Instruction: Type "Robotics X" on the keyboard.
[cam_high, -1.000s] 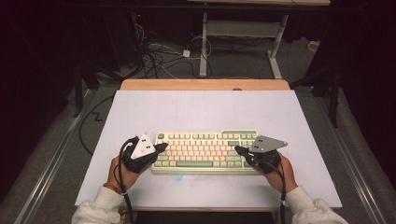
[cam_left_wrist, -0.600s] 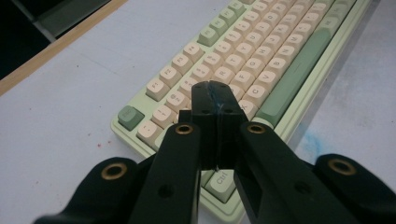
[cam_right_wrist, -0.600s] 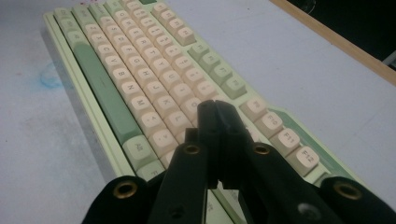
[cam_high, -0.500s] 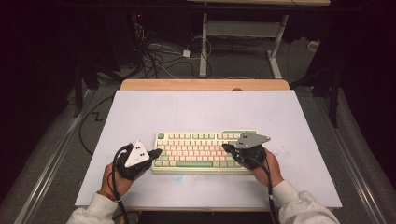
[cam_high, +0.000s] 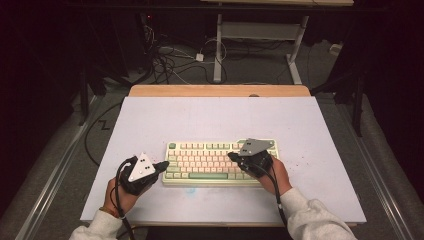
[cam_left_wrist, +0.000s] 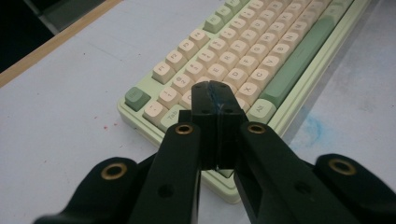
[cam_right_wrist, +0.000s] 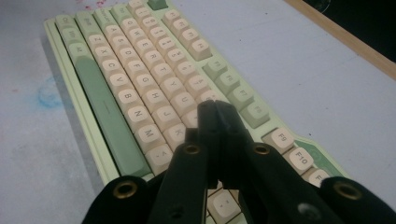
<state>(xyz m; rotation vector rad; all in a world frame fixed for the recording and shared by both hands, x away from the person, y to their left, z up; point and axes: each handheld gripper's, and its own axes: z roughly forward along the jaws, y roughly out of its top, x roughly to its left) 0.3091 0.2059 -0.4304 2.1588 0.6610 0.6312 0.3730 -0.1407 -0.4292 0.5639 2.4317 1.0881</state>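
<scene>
Because both pairs of jaws are pressed together with nothing between them, each gripper works as a single blunt tip, which suits pressing keys rather than grasping. The pale green keyboard with cream keycaps (cam_high: 220, 162) lies flat near the front middle of the white table top (cam_high: 215, 120). The left gripper (cam_high: 161, 165) sits at its left end, the right gripper (cam_high: 232, 156) over the right-hand keys; whether either tip touches a key is hard to tell.

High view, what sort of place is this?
Probably a lab or recording workspace: a white-covered table with one keyboard, cables tangled on the floor, a second desk frame behind.
</scene>
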